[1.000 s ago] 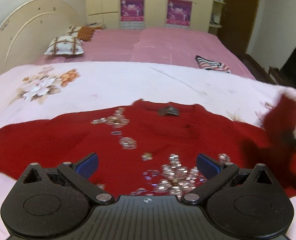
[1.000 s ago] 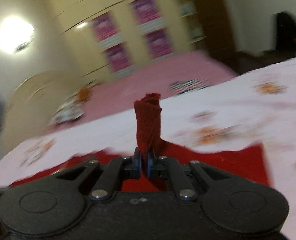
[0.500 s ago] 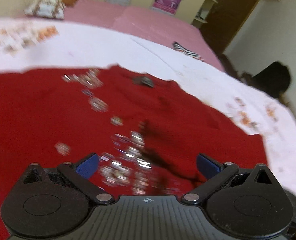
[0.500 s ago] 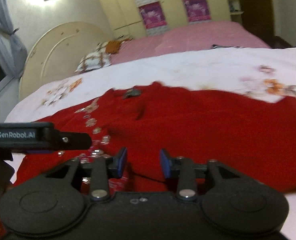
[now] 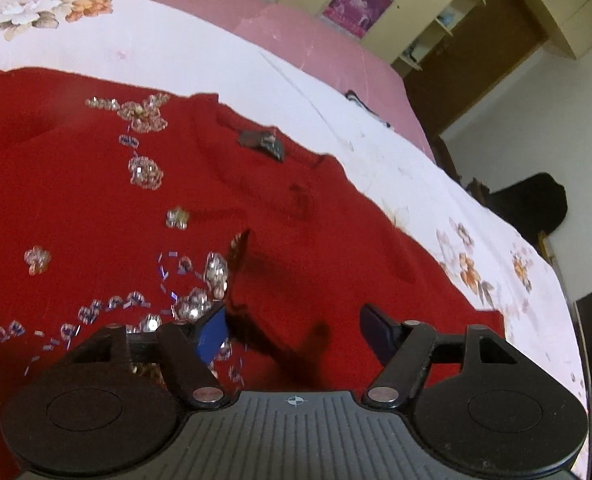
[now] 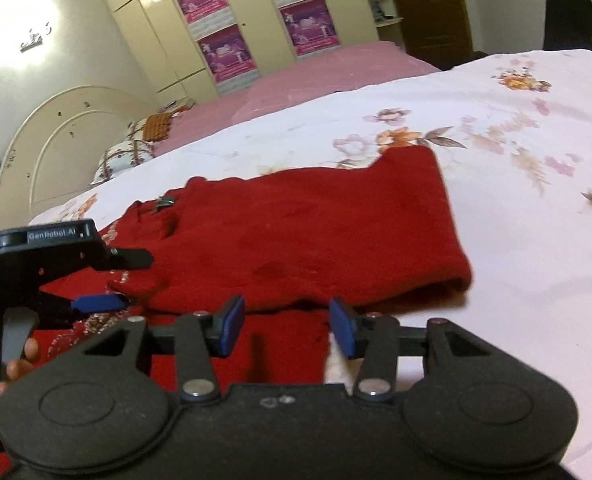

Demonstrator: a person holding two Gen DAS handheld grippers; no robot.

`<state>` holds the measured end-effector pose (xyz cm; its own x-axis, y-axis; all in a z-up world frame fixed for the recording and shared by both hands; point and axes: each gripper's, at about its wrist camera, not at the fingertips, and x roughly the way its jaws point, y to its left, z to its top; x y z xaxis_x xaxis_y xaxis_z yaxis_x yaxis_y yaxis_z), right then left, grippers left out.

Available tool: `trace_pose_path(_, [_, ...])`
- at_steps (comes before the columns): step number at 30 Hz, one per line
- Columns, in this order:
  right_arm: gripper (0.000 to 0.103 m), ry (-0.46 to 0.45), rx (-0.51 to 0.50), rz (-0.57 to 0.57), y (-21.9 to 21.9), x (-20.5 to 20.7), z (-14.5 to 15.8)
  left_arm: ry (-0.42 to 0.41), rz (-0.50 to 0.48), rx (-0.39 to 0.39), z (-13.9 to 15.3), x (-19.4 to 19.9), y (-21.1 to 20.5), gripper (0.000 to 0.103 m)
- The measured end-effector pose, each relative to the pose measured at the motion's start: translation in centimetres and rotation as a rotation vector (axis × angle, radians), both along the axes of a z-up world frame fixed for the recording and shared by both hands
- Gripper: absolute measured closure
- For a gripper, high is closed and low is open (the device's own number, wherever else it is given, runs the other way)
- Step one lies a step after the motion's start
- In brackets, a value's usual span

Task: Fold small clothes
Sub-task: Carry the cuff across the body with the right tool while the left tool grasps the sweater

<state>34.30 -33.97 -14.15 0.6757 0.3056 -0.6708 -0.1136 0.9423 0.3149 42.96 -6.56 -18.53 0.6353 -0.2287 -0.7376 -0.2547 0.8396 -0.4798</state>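
Observation:
A red sweater (image 5: 96, 208) with sequin flowers lies spread on a floral white bedsheet (image 5: 475, 248). Its right sleeve (image 6: 335, 236) is folded across the body, its edge (image 5: 238, 256) raised a little. My left gripper (image 5: 294, 328) is open and empty, low over the sweater's front near the sequins. It also shows at the left of the right wrist view (image 6: 96, 280). My right gripper (image 6: 286, 326) is open and empty over the sweater's lower edge (image 6: 288, 344), just in front of the folded sleeve.
The sheet (image 6: 515, 184) lies over a pink bed (image 6: 315, 76) with pillows (image 6: 124, 156) by the headboard (image 6: 56, 140). A striped cloth (image 5: 365, 106) lies farther back. A wardrobe (image 6: 236, 20) and dark door (image 6: 419, 4) stand behind.
The right gripper, shut on the red sleeve a second ago, has let it go and opened; the sleeve now lies across the body. The left gripper moved in over the sweater's front.

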Motion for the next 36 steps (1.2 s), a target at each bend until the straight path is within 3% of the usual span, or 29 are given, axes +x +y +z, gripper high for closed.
trace_pose_path(1, [0.056,0.005,-0.002,-0.009,-0.2,-0.1,-0.1,-0.007,0.009,0.003,0.0,0.2,-0.1,0.032])
trace_pose_path(2, [0.056,0.009,-0.005,-0.020,-0.3,-0.2,-0.2,-0.010,0.013,0.002,0.1,0.1,-0.1,0.045])
trace_pose_path(3, [0.056,0.011,-0.007,-0.029,-0.4,-0.3,-0.3,-0.020,0.016,0.004,0.1,0.2,-0.3,0.078])
trace_pose_path(5, [0.056,0.013,-0.020,-0.043,-0.4,-0.4,-0.4,-0.024,0.011,-0.008,0.3,0.0,-0.3,0.093])
trace_pose_path(8, [0.055,0.010,-0.048,-0.068,-0.1,-0.6,-0.4,-0.079,0.019,0.016,1.2,-0.5,0.5,0.099])
trace_pose_path(13, [0.052,-0.006,-0.129,-0.128,0.6,-0.5,-0.4,-0.190,0.047,0.021,4.1,-0.8,4.1,0.099])
trace_pose_path(16, [0.047,-0.007,-0.174,-0.170,1.1,-0.3,-0.7,-0.169,0.023,0.015,4.3,-0.5,6.4,0.099])
trace_pose_path(19, [0.047,0.006,-0.166,-0.185,1.5,-0.1,-1.0,-0.171,0.005,0.059,4.1,-1.0,7.4,0.099])
trace_pose_path(28, [0.046,0.003,-0.224,-0.192,3.0,1.1,-1.4,-0.143,0.141,0.122,2.8,-2.4,15.7,0.099])
trace_pose_path(31, [0.053,0.009,-0.216,-0.186,3.3,1.7,-1.7,-0.126,0.147,0.133,1.7,-2.6,16.3,0.099])
trace_pose_path(33, [0.075,0.003,-0.205,-0.179,3.3,2.0,-1.8,-0.114,0.147,0.147,0.9,-2.5,16.0,0.099])
trace_pose_path(36, [0.090,0.021,-0.179,-0.163,3.2,2.1,-1.8,-0.076,0.161,0.142,-0.7,-2.8,16.3,0.099])
